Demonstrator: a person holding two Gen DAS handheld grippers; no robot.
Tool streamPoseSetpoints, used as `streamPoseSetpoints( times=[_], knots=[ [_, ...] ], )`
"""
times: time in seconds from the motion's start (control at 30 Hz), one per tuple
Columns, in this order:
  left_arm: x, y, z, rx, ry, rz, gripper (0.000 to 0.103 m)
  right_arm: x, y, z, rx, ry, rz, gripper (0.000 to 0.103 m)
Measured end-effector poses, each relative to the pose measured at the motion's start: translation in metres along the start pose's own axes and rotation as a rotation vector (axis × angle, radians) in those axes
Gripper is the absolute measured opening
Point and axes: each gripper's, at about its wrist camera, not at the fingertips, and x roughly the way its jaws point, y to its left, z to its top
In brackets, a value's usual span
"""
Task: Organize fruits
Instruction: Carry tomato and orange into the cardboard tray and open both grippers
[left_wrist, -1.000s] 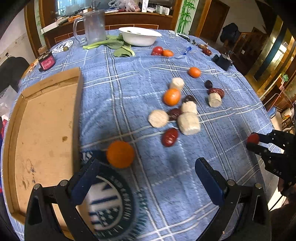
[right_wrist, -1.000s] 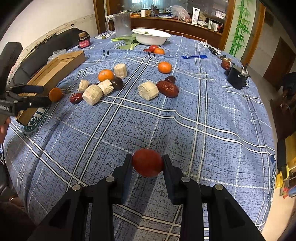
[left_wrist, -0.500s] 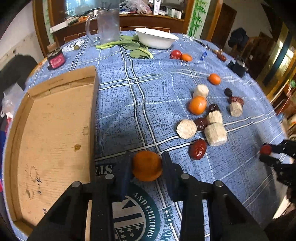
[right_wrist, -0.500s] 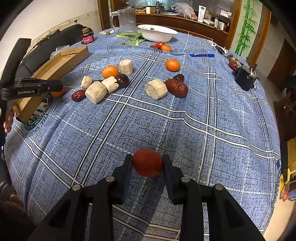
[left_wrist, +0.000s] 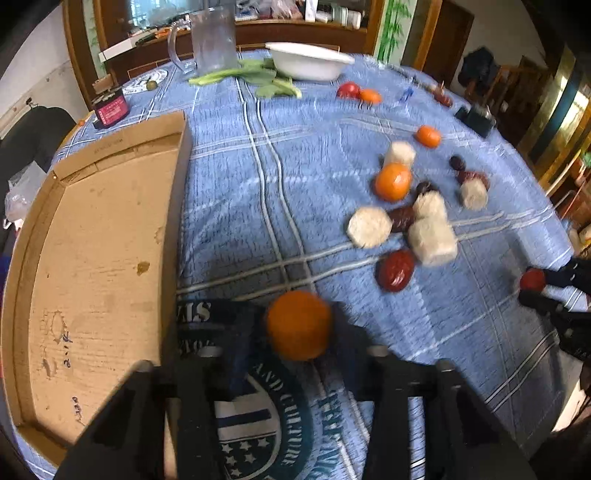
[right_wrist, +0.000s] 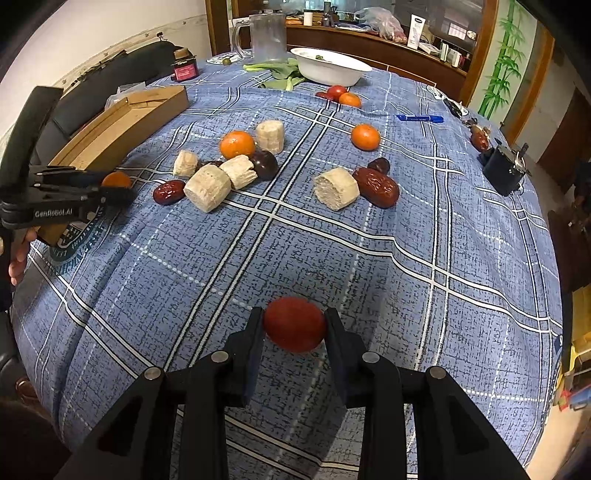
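Left claw (left_wrist: 299, 325) clamped on orange (left_wrist: 298, 324), just beside cardboard tray (left_wrist: 92, 236). Right claw (right_wrist: 294, 325) narrow, pinching red fruit (right_wrist: 294, 324) above counter (right_wrist: 443, 258). Tray looks bare: nothing sorted yet. Oranges, red dates, pale cut chunks left scattered mid-counter. Left view blurred; whether orange touches cloth unclear. Tray's near corner cut off.

Mandarin (left_wrist: 298, 325): orange, round, clamped between left gripper (left_wrist: 295, 332) jaws, just beside cardboard tray (left_wrist: 92, 236).
Tomato (right_wrist: 294, 324): red, round, clamped between right gripper (right_wrist: 294, 325) jaws above blue tabletop (right_wrist: 406, 258).
Loose cluster mid-tabletop: second mandarin (right_wrist: 237, 144), pale cut cylinder chunks (right_wrist: 207, 187), red dates (right_wrist: 376, 187), dark plum (right_wrist: 265, 164), touching or near each other.
Third mandarin (right_wrist: 365, 137): apart, right of cluster.
Tomato-and-mandarin pair (right_wrist: 341, 95): near white bowl (right_wrist: 328, 68).
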Motion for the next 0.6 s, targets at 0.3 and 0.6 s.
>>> streamPoseSetpoints(
  times=[0.3,0.6],
  knots=[
    [-0.024,-0.009,-0.010,-0.050,-0.048,-0.034,0.030,-0.010,0.009,0.007,-0.027,-0.032,-0.013,0.035],
    [-0.069,0.018,-0.020,-0.141,-0.129,-0.063,0.031,-0.016,0.040,0.046,-0.100,-0.069,0.022,0.035]
  ],
)
